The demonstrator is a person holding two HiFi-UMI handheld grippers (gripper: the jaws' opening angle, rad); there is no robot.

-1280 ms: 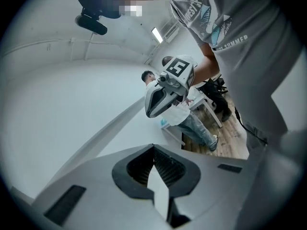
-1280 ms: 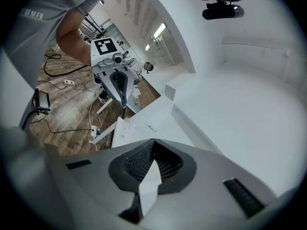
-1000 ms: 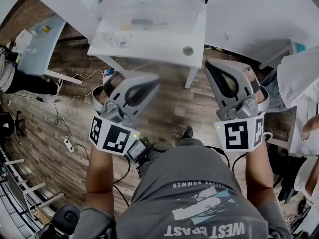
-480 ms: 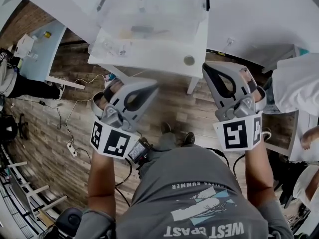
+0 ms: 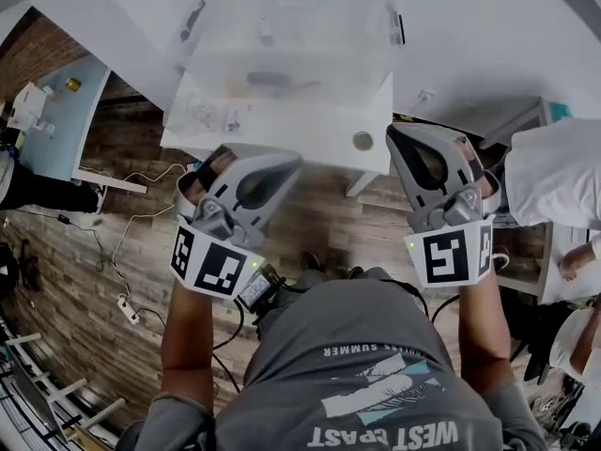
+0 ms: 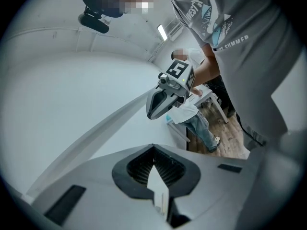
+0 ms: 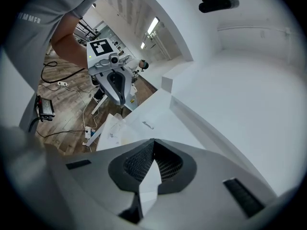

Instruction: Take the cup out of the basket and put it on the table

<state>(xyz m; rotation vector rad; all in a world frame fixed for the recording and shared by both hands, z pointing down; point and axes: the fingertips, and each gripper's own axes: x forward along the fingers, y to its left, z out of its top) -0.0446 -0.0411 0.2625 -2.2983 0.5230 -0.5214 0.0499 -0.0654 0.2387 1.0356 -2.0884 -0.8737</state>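
A translucent plastic basket (image 5: 291, 36) stands on a white table (image 5: 282, 120) ahead of me; blurred items lie inside it and I cannot make out a cup. Both grippers hang over the wood floor, short of the table's near edge. My left gripper (image 5: 285, 162) points up and right toward the table, jaws together and empty. My right gripper (image 5: 402, 137) is beside the table's near right corner, also shut and empty. In the left gripper view the jaws (image 6: 153, 146) face a white wall; in the right gripper view the jaws (image 7: 154, 142) look toward the table (image 7: 144, 123).
A small round fitting (image 5: 362, 141) sits near the table's front right corner. A person in white (image 5: 563, 167) stands at the right by another table. A pale blue desk (image 5: 56, 101) is at the left. Cables and a power strip (image 5: 122, 303) lie on the floor.
The table and basket have come nearer and lower in the head view as I moved forward. Both grippers stay shut and now sit close to the table's near edge.
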